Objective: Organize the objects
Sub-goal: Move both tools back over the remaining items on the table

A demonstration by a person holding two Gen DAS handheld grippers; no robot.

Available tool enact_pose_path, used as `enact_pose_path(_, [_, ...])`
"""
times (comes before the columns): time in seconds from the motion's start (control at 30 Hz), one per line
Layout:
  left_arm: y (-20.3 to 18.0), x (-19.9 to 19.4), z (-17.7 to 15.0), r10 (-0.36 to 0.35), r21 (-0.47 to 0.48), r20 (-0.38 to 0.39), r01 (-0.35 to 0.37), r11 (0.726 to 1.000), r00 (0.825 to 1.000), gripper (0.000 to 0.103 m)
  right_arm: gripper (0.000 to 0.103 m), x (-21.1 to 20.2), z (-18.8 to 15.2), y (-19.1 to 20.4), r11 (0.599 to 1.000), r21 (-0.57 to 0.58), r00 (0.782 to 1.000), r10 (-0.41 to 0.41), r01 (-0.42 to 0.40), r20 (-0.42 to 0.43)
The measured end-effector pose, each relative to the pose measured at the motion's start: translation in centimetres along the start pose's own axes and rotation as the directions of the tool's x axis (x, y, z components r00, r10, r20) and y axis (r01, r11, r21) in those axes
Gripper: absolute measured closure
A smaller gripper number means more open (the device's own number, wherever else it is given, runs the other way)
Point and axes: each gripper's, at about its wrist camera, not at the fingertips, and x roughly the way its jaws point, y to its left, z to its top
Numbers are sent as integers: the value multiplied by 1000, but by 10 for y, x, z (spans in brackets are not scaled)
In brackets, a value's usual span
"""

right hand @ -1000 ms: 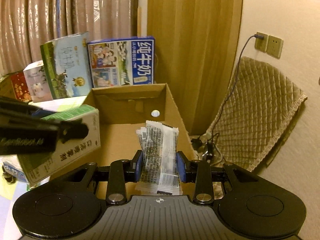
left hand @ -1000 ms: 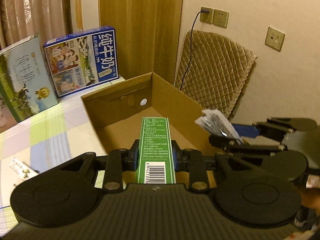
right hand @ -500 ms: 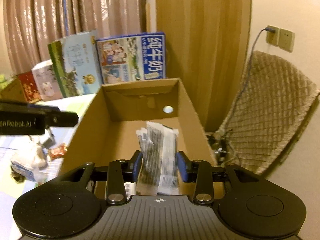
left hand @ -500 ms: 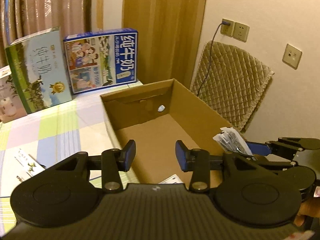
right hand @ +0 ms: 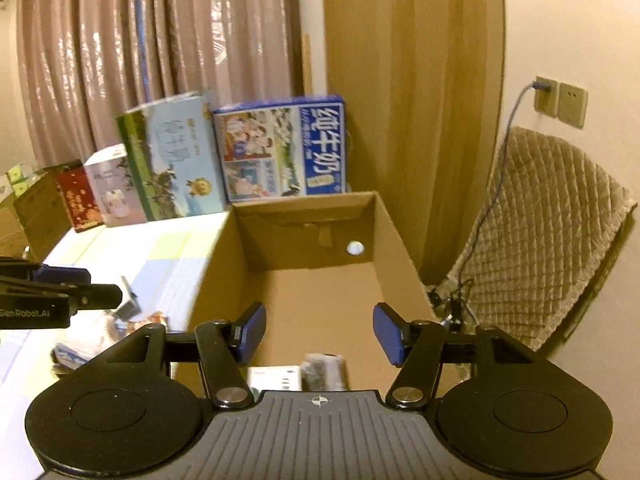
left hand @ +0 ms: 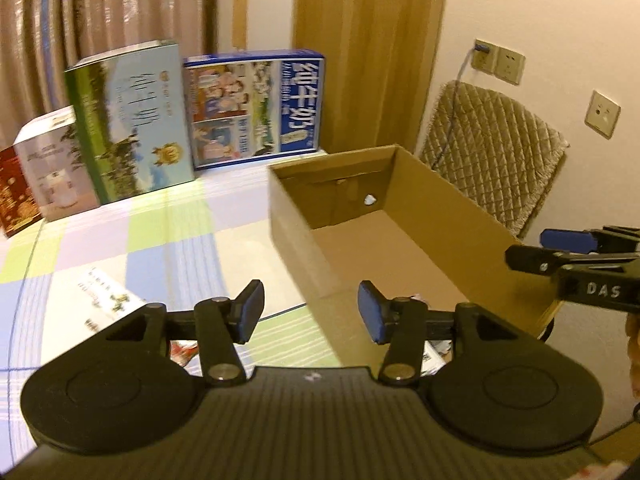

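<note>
**Desk:** What is sitting around you, biggest first?

**Me:** I am looking at a table (left hand: 168, 248) under a pastel checked cloth. An open cardboard box (right hand: 224, 264) is taking up its right end, long axis running away from me toward the wall, a round hole in its far end wall. Behind it a blue milk carton case (left hand: 256, 108) and a green milk carton case (left hand: 132, 120) are standing upright side by side, with a white box (left hand: 52, 168) and a red box (left hand: 16, 192) lined up to their left. A quilted pad (right hand: 552, 248) is leaning against the wall past the box.

**Desk:** And the items?

**Me:** Two are lying at the near end of the box floor, in the right wrist view: a white-faced packet box (right hand: 274, 378) and a dark printed sachet pack (right hand: 325, 370) just beside it. Both are cut off by my gripper body, so I cannot tell which way their long axes are running. More small packets (right hand: 136, 320) are lying blurred on the cloth left of the box, and a white leaflet-like packet (left hand: 108, 300) is lying flat near the left gripper.

**Desk:** The tongs?

**Me:** My left gripper (left hand: 310, 312) is hovering over the box's near left corner, jaws opening, nothing between them. My right gripper (right hand: 320, 330) is hanging over the box interior, jaws also opening and gripping nothing.
</note>
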Motion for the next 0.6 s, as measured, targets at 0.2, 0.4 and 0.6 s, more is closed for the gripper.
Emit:
enact_pose_path(0.2, [33,-28,-11,55,-33,16,-55,998,998,49,37,-16,10,38,997,-20,997,69,-69,24])
enact_pose_path(0.4, [85,-62,-34,160,-91,8,-159,983,987,33,29,-26,17,81,986,-47,986,164,-162,40])
enact_pose_path(0.6, [126,-84,-55,242,-113,-8,-241,964,970,24,25,-20,2,129,963,-104,967,252,-247,33])
